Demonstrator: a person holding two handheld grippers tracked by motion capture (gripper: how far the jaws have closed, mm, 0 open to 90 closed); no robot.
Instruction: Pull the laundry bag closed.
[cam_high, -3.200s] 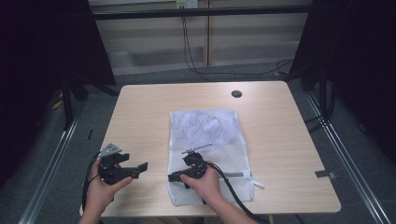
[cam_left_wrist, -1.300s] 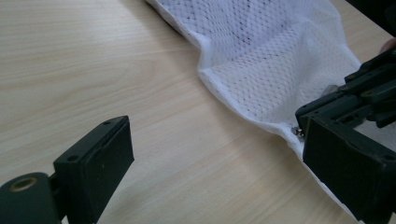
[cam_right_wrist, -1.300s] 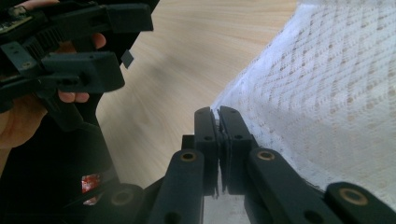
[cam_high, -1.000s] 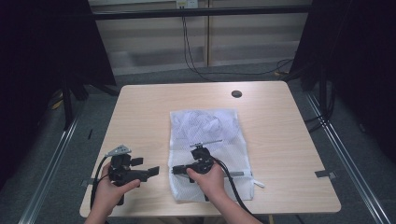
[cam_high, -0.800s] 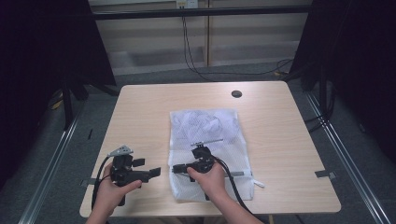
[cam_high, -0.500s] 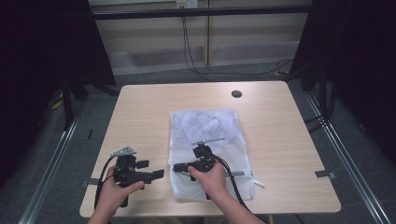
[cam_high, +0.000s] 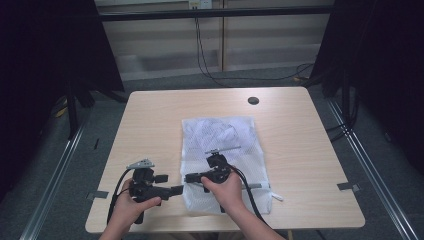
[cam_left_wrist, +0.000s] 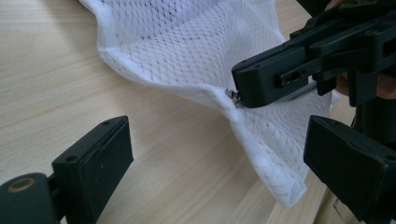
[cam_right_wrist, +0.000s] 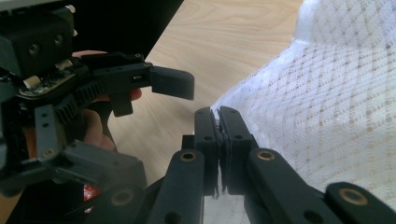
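Mesh bag (cam_high: 226, 150), unmarked, white

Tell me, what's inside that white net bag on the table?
Through the mesh bag, pale crumpled stuff shows near its far end, too blurry to name. The right gripper pinches the bag's near left edge, lifting it off the table.

A pale wood-grain worktop (cam_high: 150, 125) with rounded corners carries a white mesh bag (cam_high: 220, 135) lying flat near its middle and reaching toward the near edge, while a small dark round disc (cam_high: 253, 100) sits by the far edge.
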